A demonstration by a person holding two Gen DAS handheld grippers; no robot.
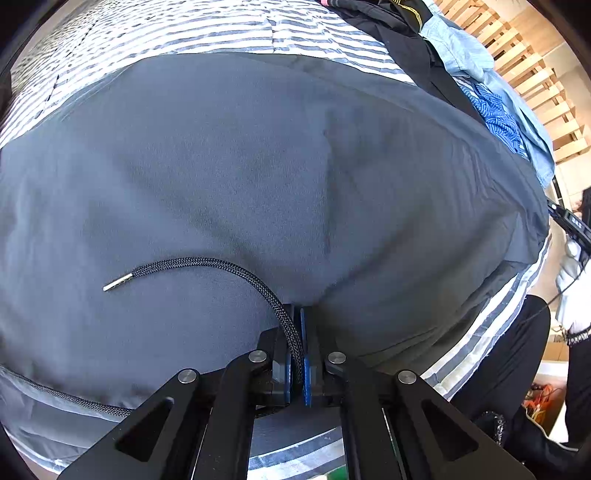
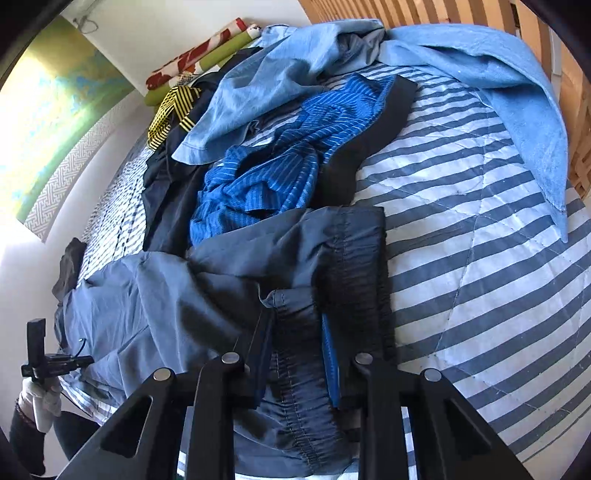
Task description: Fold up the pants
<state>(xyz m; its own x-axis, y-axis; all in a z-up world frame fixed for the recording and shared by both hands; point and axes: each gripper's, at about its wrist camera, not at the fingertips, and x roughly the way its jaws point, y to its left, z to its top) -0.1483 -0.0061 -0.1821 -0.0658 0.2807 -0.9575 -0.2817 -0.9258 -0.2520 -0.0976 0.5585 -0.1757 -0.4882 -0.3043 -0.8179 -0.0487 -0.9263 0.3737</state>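
Note:
Grey-blue pants (image 1: 258,166) lie spread over a striped bedspread (image 1: 221,29). My left gripper (image 1: 297,314) is shut on their near edge, pinching fabric together with the black braided drawstring (image 1: 229,266), whose metal tip rests to the left. In the right wrist view the pants (image 2: 166,295) lie crumpled. Their elastic waistband (image 2: 295,369) runs between the fingers of my right gripper (image 2: 295,345), which is shut on the bunched band. The left gripper (image 2: 48,362), held in a white-gloved hand, shows far left.
A pile of other clothes lies beyond the pants: a light blue garment (image 2: 277,74), a blue striped one (image 2: 277,166) and a black one (image 2: 162,192). A wooden slatted headboard (image 2: 369,11) borders the bed. Bare striped bedspread (image 2: 480,258) extends to the right.

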